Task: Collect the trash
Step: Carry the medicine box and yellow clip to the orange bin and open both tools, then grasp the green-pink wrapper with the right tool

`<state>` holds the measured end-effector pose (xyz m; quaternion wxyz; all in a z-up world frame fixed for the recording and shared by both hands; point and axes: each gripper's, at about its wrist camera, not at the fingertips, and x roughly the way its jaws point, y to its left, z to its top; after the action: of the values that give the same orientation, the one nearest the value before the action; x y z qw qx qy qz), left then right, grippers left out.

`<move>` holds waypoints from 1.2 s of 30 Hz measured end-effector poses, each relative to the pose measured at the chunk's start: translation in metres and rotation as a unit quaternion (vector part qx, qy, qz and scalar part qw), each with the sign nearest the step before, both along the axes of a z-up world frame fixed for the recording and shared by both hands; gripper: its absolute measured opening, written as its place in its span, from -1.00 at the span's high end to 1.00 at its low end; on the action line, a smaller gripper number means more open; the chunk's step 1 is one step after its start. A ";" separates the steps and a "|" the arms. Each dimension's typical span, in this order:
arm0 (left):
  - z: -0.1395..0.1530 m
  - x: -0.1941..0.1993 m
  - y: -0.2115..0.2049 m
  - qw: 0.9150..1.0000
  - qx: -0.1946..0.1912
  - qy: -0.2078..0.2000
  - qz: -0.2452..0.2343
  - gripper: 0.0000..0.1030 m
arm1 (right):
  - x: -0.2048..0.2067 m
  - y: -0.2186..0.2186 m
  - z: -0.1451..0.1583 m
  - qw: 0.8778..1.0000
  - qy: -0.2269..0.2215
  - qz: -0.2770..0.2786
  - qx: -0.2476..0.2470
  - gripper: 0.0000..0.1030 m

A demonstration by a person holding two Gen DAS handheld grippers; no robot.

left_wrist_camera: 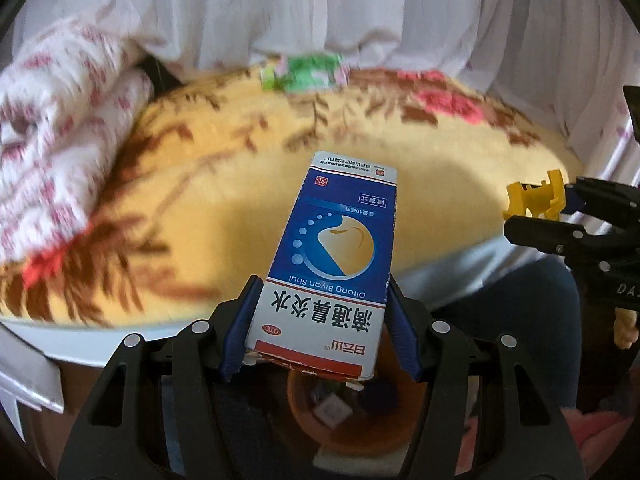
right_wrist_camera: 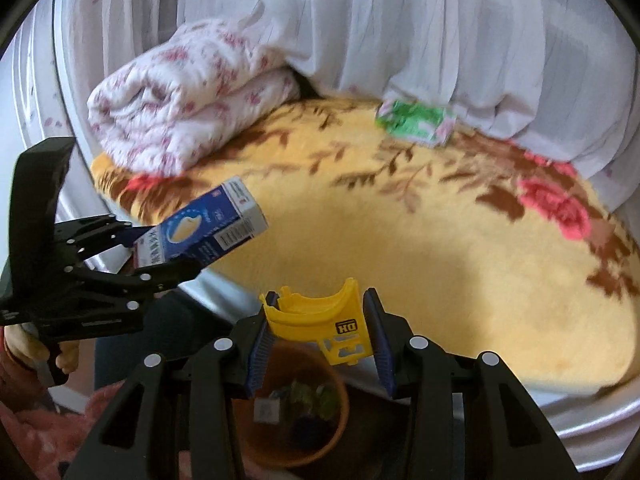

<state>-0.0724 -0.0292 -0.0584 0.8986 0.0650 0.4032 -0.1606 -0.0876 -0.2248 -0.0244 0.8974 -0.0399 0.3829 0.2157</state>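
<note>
We are gripping a blue-and-white cardboard medicine box (left_wrist_camera: pixel 332 264) reading "Ditong Biyan Shui" in our left claw (left_wrist_camera: pixel 320 320) and a yellow plastic piece (right_wrist_camera: pixel 320 324) marked "DH" in our right claw (right_wrist_camera: pixel 320 336), above the littered round orange bin (right_wrist_camera: pixel 296 440) beside the bed (right_wrist_camera: pixel 400 240).

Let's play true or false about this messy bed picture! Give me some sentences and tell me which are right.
1. The left gripper holds a blue and white box. True.
2. The right gripper is empty. False: it holds a yellow plastic piece.
3. An orange bin sits below both grippers. True.
4. The green packet is in the bin. False: it lies on the yellow blanket.
</note>
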 end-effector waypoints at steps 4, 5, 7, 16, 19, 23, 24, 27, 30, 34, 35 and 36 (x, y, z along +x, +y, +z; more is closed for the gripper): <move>-0.035 -0.003 -0.002 0.998 0.003 0.058 -0.016 -0.12 | -0.004 0.008 -0.031 0.999 0.040 0.012 -0.009 0.16; -0.045 -0.004 -0.004 0.997 0.006 0.077 -0.024 -0.12 | -0.004 0.010 -0.038 0.999 0.050 0.015 -0.010 0.16; -0.065 -0.007 -0.008 0.993 0.016 0.111 -0.038 -0.12 | -0.005 0.015 -0.057 0.997 0.074 0.020 -0.018 0.16; -0.142 -0.002 -0.010 0.969 0.049 0.239 -0.042 -0.13 | 0.002 0.031 -0.119 0.986 0.161 0.037 -0.031 0.15; -0.159 0.001 -0.011 0.961 0.066 0.267 -0.034 -0.25 | 0.006 0.033 -0.131 0.983 0.178 0.034 -0.026 -0.12; -0.167 0.006 -0.007 0.959 0.074 0.272 -0.014 -0.52 | 0.011 0.029 -0.132 0.984 0.177 0.023 -0.026 -0.20; -0.166 0.007 -0.004 0.959 0.068 0.276 -0.014 -0.54 | 0.012 0.027 -0.131 0.984 0.175 0.020 -0.025 -0.23; -0.168 0.010 -0.005 0.957 0.067 0.281 -0.009 -0.57 | 0.015 0.021 -0.129 0.984 0.174 0.013 -0.019 -0.29; -0.166 0.012 -0.007 0.958 0.070 0.276 -0.010 -0.57 | 0.017 0.018 -0.123 0.985 0.169 0.010 -0.016 -0.32; -0.154 0.011 -0.015 0.963 0.071 0.258 -0.015 -0.57 | 0.019 0.009 -0.105 0.988 0.151 0.008 -0.003 -0.32; -0.145 0.012 -0.015 0.967 0.073 0.245 -0.015 -0.57 | 0.020 0.007 -0.096 0.990 0.142 0.008 0.003 -0.34; -0.132 0.015 -0.015 0.971 0.070 0.228 -0.016 -0.57 | 0.021 0.006 -0.089 0.991 0.135 0.008 0.007 -0.39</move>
<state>-0.0578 -0.0440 -0.1907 0.7735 0.0960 0.6066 -0.1563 -0.0664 -0.2191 -0.1139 0.8361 -0.0074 0.4986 0.2285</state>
